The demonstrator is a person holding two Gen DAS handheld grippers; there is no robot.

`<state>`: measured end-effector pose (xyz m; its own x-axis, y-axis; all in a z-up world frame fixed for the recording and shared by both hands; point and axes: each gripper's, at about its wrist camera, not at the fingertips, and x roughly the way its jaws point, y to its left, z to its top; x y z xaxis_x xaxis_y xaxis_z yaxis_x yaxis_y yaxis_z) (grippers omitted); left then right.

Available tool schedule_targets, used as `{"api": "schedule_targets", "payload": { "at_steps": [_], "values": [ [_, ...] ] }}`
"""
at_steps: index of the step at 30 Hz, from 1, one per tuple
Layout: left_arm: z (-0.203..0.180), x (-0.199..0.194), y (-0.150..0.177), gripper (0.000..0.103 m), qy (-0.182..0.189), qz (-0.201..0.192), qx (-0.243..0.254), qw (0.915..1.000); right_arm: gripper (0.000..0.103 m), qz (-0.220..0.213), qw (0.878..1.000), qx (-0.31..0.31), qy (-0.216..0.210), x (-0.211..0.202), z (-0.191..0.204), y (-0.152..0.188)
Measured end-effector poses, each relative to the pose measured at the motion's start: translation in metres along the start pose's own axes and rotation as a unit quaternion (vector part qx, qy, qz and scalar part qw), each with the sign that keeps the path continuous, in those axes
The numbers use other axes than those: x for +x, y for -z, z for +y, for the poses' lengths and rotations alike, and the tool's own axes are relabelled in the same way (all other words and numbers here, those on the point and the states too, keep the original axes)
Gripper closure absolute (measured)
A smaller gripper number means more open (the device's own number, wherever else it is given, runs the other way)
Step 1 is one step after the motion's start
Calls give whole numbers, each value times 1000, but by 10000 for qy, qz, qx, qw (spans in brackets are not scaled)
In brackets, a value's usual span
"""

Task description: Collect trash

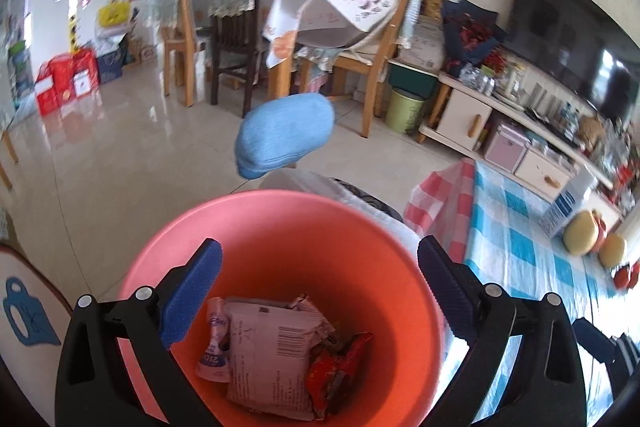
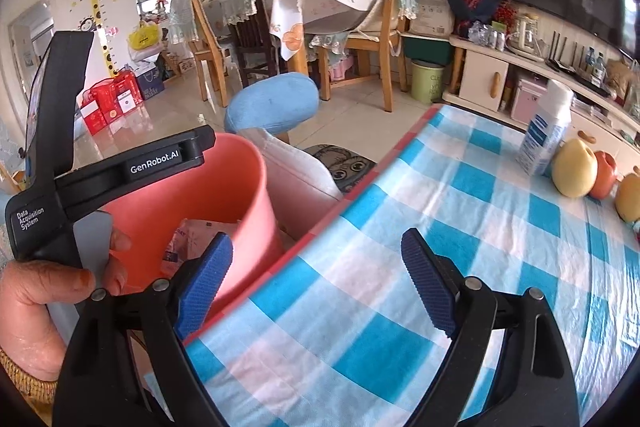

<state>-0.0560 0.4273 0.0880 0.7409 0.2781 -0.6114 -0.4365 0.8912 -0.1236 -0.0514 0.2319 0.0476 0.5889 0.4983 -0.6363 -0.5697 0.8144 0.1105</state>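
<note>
Both tongs stand released with nothing between their pads: the left tongs [image 1: 318, 291] hang over the pink bin [image 1: 256, 211], the right tongs [image 2: 316, 281] over the checked tabletop [image 2: 460, 227] with the bin to their left. Three wrappers lie in the bin below the left tongs: a white pouch [image 1: 214, 343], a large pale packet [image 1: 272, 359] and a red wrapper [image 1: 336, 367]. They look light, thin and crinkly, probably slippery; a pinch on a flat edge should hold. Three fruits [image 2: 574, 169] and one carton [image 2: 546, 131] sit ahead of the right tongs.
</note>
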Motion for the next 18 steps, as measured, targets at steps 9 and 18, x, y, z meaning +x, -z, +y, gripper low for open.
{"api": "schedule_targets", "payload": {
  "at_steps": [9, 18],
  "values": [
    [-53, -4, 5, 6, 128, -15, 621, 9980, 6, 90, 9995, 286, 57, -16, -27, 12],
    [-102, -12, 17, 6, 183, -106, 1109, 9936, 4, -30, 9984, 432, 353, -35, -55, 26]
  ]
}}
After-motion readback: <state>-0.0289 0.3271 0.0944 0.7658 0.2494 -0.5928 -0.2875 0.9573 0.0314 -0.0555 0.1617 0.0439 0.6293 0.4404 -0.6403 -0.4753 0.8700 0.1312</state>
